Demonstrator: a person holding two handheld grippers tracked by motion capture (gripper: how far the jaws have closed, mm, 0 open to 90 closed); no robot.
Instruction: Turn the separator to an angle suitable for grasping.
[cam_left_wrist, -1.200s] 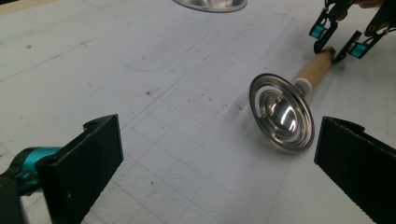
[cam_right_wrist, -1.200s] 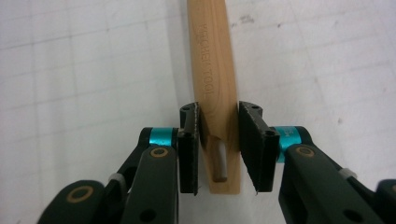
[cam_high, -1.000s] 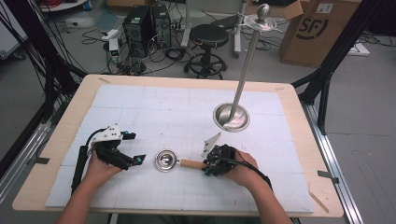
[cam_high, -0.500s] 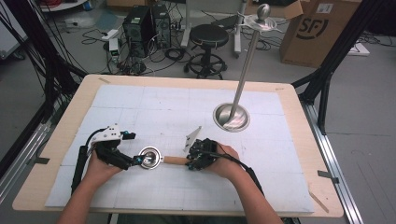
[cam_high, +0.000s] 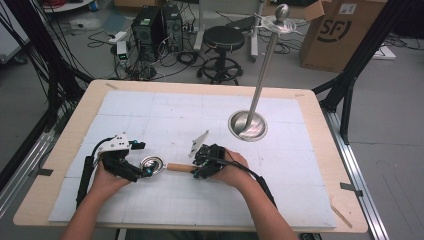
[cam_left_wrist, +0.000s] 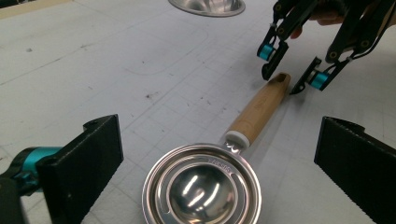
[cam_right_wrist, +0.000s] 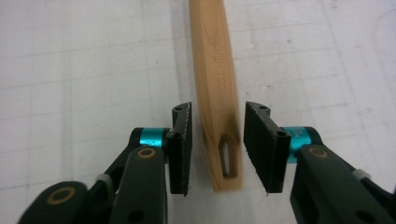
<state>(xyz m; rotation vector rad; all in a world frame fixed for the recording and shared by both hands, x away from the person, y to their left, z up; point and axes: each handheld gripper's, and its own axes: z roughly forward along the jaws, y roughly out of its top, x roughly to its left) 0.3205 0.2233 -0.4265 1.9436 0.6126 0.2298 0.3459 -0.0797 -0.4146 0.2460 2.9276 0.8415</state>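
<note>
A small metal scoop (cam_high: 151, 164) with a wooden handle (cam_high: 180, 167) lies flat on the white mat. My left gripper (cam_high: 145, 170) stands open, and in the left gripper view its wide jaws flank the round bowl (cam_left_wrist: 201, 184) without touching it. My right gripper (cam_high: 196, 167) is at the handle's far end. Its jaws have just been opening: in the right gripper view the slotted handle end (cam_right_wrist: 217, 93) lies between the pads (cam_right_wrist: 181, 144) with a gap on each side. The right gripper (cam_left_wrist: 289, 70) also appears in the left gripper view, above the handle tip (cam_left_wrist: 259, 112).
A tall metal pole on a round steel base (cam_high: 247, 125) stands at the mat's right of centre. The white mat (cam_high: 150, 110) covers a wooden table (cam_high: 320, 150). A stool, computers and a cardboard box sit on the floor beyond.
The right gripper slid the scoop leftward until its bowl came between the left gripper's jaws. The right jaws then loosened off the handle. The left hand stayed put.
</note>
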